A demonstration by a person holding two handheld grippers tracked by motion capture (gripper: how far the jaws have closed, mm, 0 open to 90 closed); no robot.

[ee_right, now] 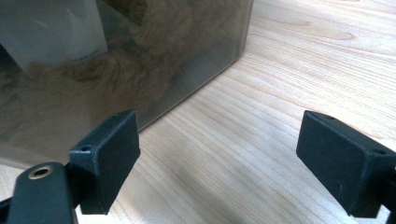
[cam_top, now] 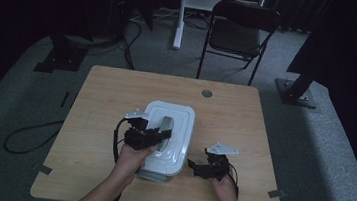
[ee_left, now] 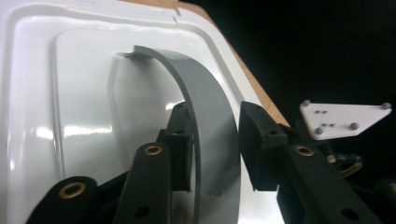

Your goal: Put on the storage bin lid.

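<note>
A storage box with a white lid (cam_top: 171, 130) stands in the middle of the wooden table (cam_top: 112, 93). A curved grey handle (ee_left: 210, 121) arches over the lid (ee_left: 79, 93). My left gripper (ee_left: 215, 149) straddles this handle (cam_top: 165, 127) from the near left side (cam_top: 162, 135). One black pad (ee_left: 180, 144) sits at each edge of the band, and I see no squeeze on it. My right gripper (cam_top: 193, 166) rests low by the box's right side, jaws wide apart (ee_right: 219, 158) with bare wood between them. The box's clear wall (ee_right: 140, 60) shows something brown inside.
A black folding chair (cam_top: 239, 34) and a white desk leg (cam_top: 180, 15) stand beyond the table's far edge. Dark stands (cam_top: 302, 78) and cables (cam_top: 32, 135) lie on the carpet. A small round grommet (cam_top: 207, 93) sits near the table's far edge. The right gripper's grey plate (ee_left: 343, 119) shows past the lid.
</note>
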